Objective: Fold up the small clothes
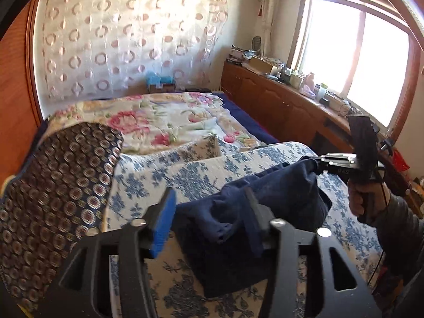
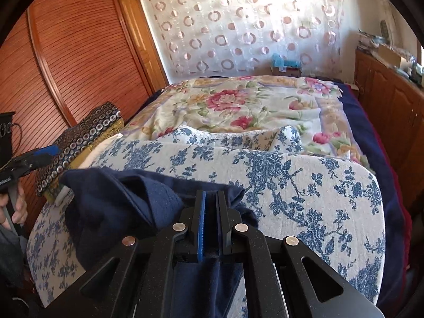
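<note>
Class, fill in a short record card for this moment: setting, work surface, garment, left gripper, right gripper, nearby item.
setting: bedroom, floral bedspread, patterned curtain, wooden cabinets
work surface: blue-and-white floral padded board
garment: dark navy garment, bunched on the board, partly lifted at one edge
left gripper: jaws open, nothing pinched; the garment lies just beyond them
right gripper: jaws shut on the garment's edge
nearby item: dark cushion with circle pattern, at the board's left end
</note>
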A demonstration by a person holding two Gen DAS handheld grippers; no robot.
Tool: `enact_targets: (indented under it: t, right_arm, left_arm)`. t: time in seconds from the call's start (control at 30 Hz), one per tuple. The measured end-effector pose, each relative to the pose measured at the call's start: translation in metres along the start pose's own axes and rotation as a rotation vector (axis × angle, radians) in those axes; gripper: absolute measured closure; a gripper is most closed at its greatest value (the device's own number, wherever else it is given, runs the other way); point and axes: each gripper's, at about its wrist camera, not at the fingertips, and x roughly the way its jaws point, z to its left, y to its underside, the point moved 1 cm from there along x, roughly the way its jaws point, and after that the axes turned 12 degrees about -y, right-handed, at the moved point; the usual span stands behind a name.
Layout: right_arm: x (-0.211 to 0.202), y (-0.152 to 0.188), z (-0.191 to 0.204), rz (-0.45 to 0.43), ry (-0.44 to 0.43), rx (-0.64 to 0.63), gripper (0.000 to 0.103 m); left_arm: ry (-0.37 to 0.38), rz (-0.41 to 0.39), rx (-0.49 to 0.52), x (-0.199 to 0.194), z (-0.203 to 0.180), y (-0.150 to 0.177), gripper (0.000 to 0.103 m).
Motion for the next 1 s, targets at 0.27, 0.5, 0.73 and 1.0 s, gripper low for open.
enact_targets:
  t: [0.27,0.5,0.73,1.0]
  right_arm:
    - [-0.030,-0.022,-0.004,-0.082,0.095,-0.008,0.076]
    - [-0.048,-0.001,0.017,-0.071,0.076,-0.125,0.045]
    - [-0.019,0.007,0.013,0.025,-0.017,-0.169,0.044]
    - [0.012,-0.017,-0.022,0.064,-0.147,-0.084,0.098]
  left_arm:
    - [0.027,0.071,0.048,0.017,-0.015,0.023,0.045]
    - [0.002,0.137,0.067,0.044,-0.021,0.031,0.045]
    - [-0.041,0.138,0.062,0.072,-0.019,0.017,0.045]
    - [-0.135,0.114,0.041,0.088,-0.007,0.008,0.045]
